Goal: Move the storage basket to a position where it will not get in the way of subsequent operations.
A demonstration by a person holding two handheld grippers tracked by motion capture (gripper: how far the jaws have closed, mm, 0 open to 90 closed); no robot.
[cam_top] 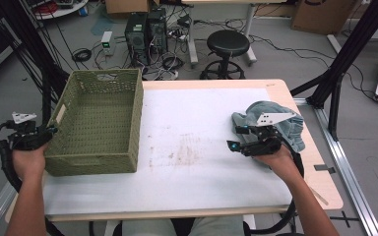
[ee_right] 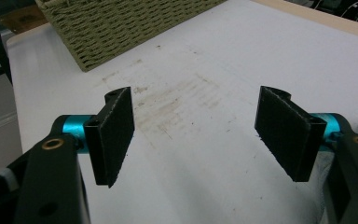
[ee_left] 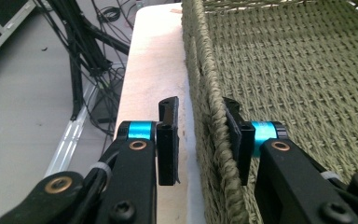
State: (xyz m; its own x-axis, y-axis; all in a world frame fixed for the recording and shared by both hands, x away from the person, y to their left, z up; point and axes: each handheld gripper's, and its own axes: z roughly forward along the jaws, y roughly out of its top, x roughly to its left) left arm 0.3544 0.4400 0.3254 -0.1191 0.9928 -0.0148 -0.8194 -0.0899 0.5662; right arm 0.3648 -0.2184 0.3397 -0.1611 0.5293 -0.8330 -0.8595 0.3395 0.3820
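Left tool [ee_left: 200, 140] straddles the green basket's [ee_left: 223, 140] braided rim (inner pad touching, outer apart), not yet clamped.

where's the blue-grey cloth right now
In the high view the cloth lies crumpled at the table's right side, just beyond the right gripper, far across the white mat from the green basket.

Even, soft light; slightly blurry.

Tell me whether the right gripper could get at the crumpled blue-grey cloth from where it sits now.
Probably yes. The right gripper has its jaws open over the white table cover, and the crumpled blue-grey cloth lies right beside and behind it with nothing between. It points away, so the hand must turn first.
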